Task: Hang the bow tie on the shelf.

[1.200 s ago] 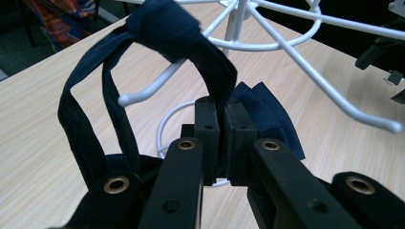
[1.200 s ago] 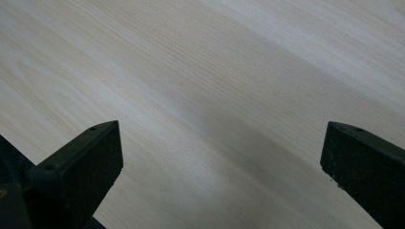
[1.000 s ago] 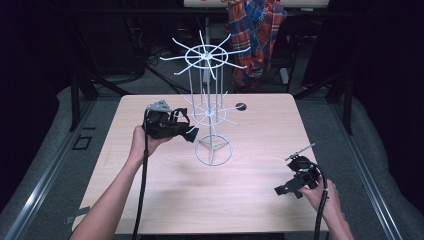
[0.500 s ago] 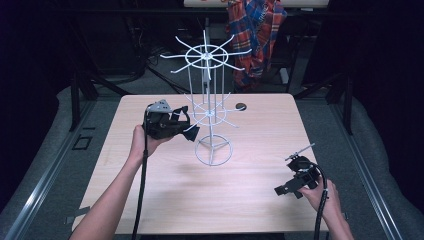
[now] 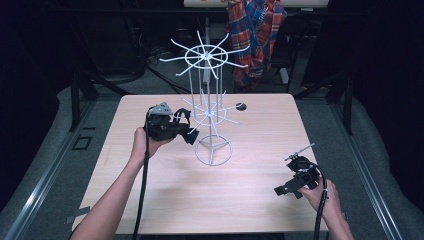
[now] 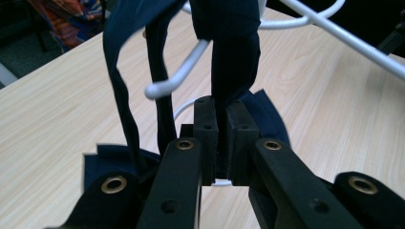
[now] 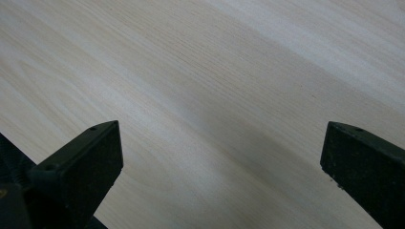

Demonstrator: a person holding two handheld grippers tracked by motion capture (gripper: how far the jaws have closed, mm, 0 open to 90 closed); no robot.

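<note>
Navy cloth [image 6: 234,57], a narrow dark strip, was clamped between the fingers [image 6: 206,138] of the left gripper [image 6: 220,143], which were pressed together on its lower end. Its upper part was draped over a white wire arm [image 6: 179,76] of the rack [image 5: 212,150], and a second loop of the same fabric hung down just beside it. In the high view the left gripper [image 5: 170,126] was held at the lower tier of the rack, whose ring base stood near the middle of the wooden bench [image 5: 240,200].

The right gripper [image 5: 295,184] sat low over the near right of the bench, well apart from the rack; its fingers [image 7: 86,162] stood wide apart with nothing but bare wood between them.

The step in hand looked like hanging the strip on the hook. To do it well, the cloth should be carried fully past the rounded tip of the wire arm so it settles in the bend, with the pull kept gentle and in line with the arm, since the light rack could tip or spin. Release should wait until the fabric hangs by its own weight. The idle gripper could steady the rack's base.
</note>
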